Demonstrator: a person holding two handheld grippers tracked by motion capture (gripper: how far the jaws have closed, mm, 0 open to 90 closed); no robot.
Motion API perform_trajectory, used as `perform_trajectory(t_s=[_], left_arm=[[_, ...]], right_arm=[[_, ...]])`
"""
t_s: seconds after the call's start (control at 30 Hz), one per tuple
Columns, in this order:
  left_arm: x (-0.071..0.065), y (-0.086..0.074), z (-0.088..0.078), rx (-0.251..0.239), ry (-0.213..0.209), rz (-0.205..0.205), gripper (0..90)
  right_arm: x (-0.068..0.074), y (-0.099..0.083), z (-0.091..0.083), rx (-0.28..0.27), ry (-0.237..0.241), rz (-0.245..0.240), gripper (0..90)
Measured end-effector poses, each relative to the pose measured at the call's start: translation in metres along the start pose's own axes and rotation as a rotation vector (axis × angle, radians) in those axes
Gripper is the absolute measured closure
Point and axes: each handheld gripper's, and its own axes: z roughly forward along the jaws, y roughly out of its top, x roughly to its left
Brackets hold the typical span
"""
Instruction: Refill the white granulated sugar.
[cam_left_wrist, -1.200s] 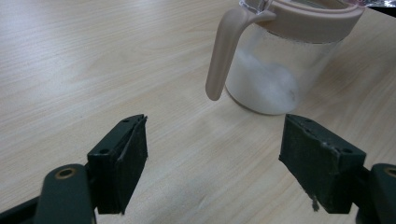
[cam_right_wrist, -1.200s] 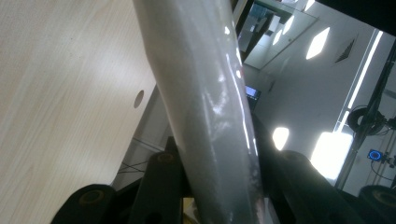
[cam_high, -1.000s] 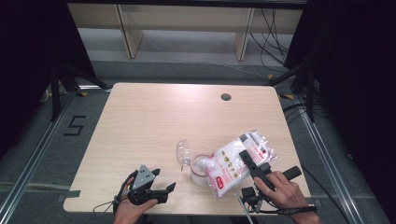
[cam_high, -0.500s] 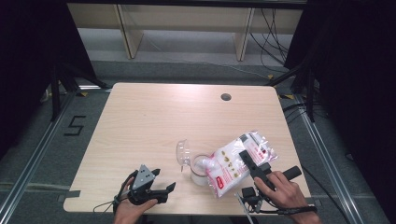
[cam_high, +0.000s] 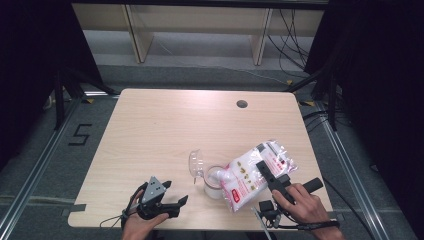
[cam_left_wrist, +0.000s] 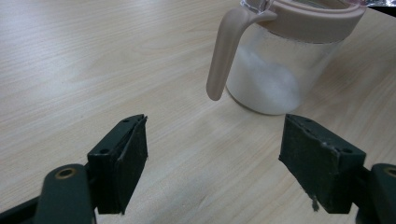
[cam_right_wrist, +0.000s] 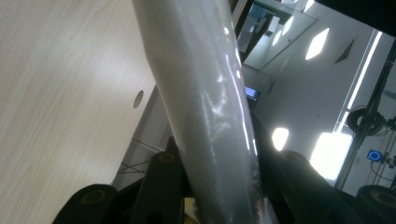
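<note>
My right gripper (cam_high: 264, 170) is clamped on the bag (cam_high: 252, 172), tilted over the jug (cam_high: 214, 181). My left gripper (cam_high: 176, 204) sits near the jug, jaws apart, holding nothing. If the bag's mouth drifts off the jug's rim, I'd expect powder to spill, and the unsteadied jug might tip.

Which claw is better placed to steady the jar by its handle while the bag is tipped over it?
Left, probably. The left claw stands open and empty, facing the jar's handle. The right claw is clamped on the bag tilted over the jar.
</note>
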Motion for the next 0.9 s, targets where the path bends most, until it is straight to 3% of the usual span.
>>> perform_trajectory(t_s=[0.17, 0.2, 0.4, 0.57, 0.6, 0.7, 0.77, 0.9], left_arm=[[-0.0001, 0.0, -0.0001, 0.0, 0.0, 0.0, 22.7], [-0.0001, 0.0, -0.0001, -0.001, 0.0, 0.0, 22.7], [-0.0002, 0.0, -0.0001, 0.0, 0.0, 0.0, 22.7], [-0.0001, 0.0, -0.0001, 0.0, 0.0, 0.001, 22.6], [-0.0002, 0.0, -0.0001, 0.0, 0.0, 0.0, 22.7], [-0.0003, 0.0001, -0.0001, 0.0, 0.0, 0.0, 22.7], [-0.0002, 0.0001, -0.0001, 0.001, 0.0, 0.002, 22.7], [-0.0003, 0.0, -0.0001, 0.0, 0.0, -0.001, 22.7]], right_arm=[[-0.0003, -0.0002, -0.0001, 0.0, -0.002, -0.001, 73.4], [0.0011, -0.0001, -0.0011, 0.014, 0.004, 0.028, 73.4], [0.0016, -0.0001, -0.0013, 0.018, 0.001, 0.036, 73.5], [-0.0027, -0.0011, 0.0006, -0.006, -0.013, -0.021, 73.5], [0.0, -0.0015, 0.0, 0.004, -0.011, 0.011, 73.5], [0.0005, -0.0017, 0.0001, 0.004, -0.012, 0.015, 73.6], [-0.0032, -0.0011, 0.0012, -0.012, -0.014, -0.033, 73.7], [-0.0009, -0.0009, 0.0004, -0.002, -0.016, 0.007, 73.8]])
